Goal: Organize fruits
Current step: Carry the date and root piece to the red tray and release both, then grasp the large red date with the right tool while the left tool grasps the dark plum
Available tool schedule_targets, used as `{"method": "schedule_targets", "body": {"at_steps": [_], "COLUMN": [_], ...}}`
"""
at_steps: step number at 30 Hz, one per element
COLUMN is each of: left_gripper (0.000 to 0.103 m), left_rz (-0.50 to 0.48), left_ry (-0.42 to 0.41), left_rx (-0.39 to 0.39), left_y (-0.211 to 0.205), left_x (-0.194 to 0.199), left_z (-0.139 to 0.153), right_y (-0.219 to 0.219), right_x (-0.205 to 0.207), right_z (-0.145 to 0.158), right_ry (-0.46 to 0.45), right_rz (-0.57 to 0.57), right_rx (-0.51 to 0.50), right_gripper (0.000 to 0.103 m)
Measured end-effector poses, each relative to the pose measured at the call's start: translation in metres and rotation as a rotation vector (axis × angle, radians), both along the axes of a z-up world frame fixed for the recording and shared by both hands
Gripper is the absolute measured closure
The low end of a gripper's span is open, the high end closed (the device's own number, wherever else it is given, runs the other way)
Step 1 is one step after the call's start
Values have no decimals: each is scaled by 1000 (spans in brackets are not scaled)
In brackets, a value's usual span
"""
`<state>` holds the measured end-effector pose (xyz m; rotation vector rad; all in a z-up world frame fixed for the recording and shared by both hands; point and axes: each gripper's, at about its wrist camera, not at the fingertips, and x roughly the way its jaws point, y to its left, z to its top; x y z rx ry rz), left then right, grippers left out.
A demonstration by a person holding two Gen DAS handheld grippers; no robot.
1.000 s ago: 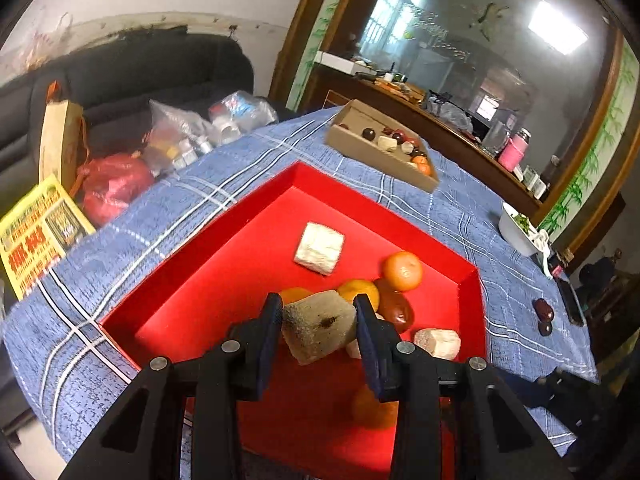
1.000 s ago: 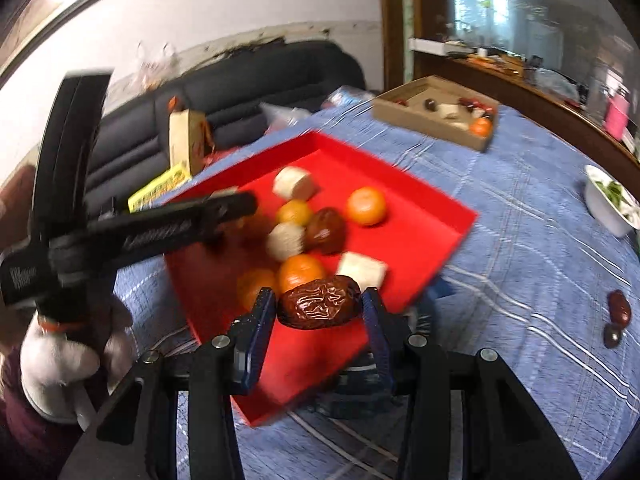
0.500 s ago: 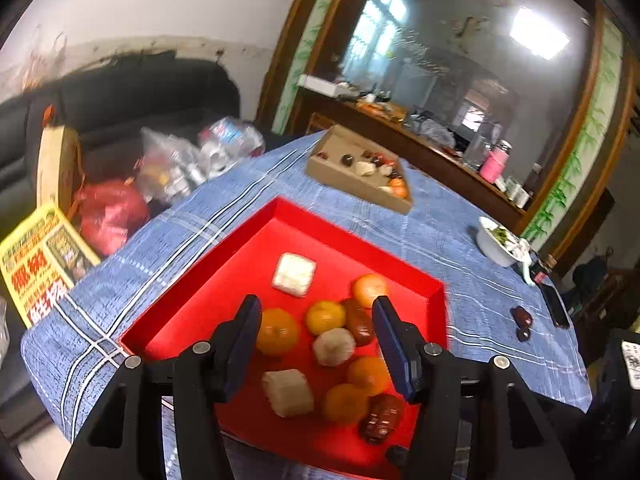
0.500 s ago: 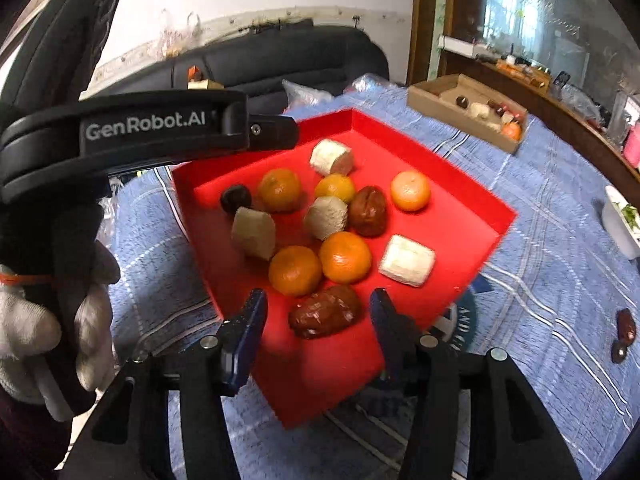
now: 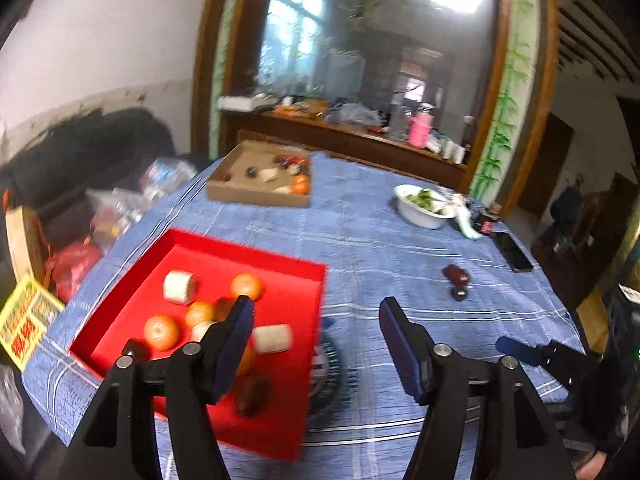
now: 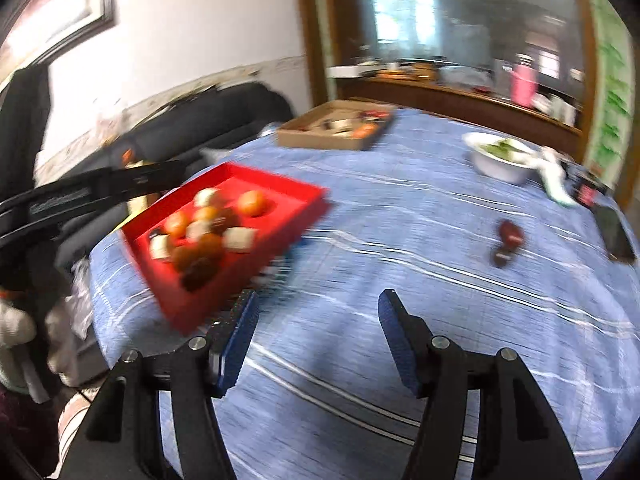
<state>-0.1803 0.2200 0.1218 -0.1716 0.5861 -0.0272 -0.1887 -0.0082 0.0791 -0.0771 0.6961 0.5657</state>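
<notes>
while both tools spread wider with nothing between their pads, the left tool [image 5: 316, 334] hangs over the near edge of the counter [image 5: 380, 240], its left finger covering some fruit in the red tray [image 5: 288, 304] at the left edge. only the right tool [image 6: 318, 326] view shows a gloved hand [image 6: 16, 332]. two dates [image 6: 507, 242] lie apart toward the right edge; a cardboard box [image 5: 260, 196] and a white bowl [image 5: 420, 216] sit at the far edge.

No legible text in either view.
Yellow printed sheet [image 5: 25, 322], off the desk edge left of the red tray [image 5: 224, 256], has red marks too blurred to read; white lettering on the left claw's arm [image 6: 60, 204], left of that tray, is smeared too.
</notes>
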Motion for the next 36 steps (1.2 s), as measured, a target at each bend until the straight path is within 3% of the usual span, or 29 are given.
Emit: {"method": "schedule_targets", "body": {"at_steps": [10,16,26,36], "left_gripper": [24,19,19,19], "left_rz": [-107,-102,-68,-72], "left_ry": [-84,-53,34,88], "left_rx": [49,175,261,262], "left_y": [-57,-92,-96,-89], "left_x": [-8,-1,12,30], "left_z": [46,30,-8,-30], "right_y": [-128,-157,-138,-117], "right_x": [15,18,31,48], "right_z": [25,26,8,0], "right_ry": [-29,-20,30,52], "right_rz": [-264,-319,-287,-259], "right_rx": [74,97,55,11], "right_gripper": [42,39,39,38]}}
